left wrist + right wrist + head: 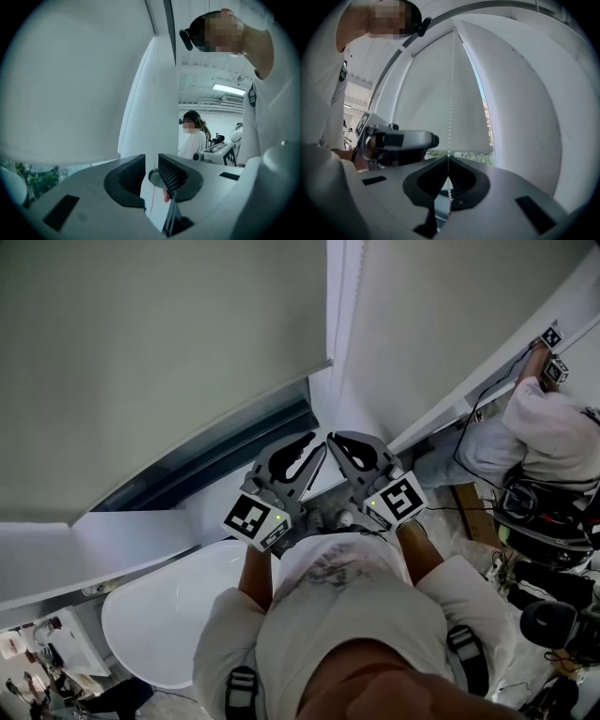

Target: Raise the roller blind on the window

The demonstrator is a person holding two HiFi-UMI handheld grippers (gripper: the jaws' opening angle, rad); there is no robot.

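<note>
pale grey fabric of the roller blind (159, 352) fills the upper left of your head view. its bottom edge hangs low, so only a narrow dark strip of window glass (220, 451) shows beneath it. your left gripper (309, 446) and right gripper (337, 444) sit side by side just off the blind's right edge, both pointing level. in the right gripper view your jaws are pressed together at the tips on the bead chain (451, 108), which runs straight up in front of the blind and shows again in the hollow below the tips. in the left gripper view your jaws stand apart with a clear gap. a faint thin line shows in that gap, but the pads grip nothing. another person (553, 432) works along the wall at far right.
</note>
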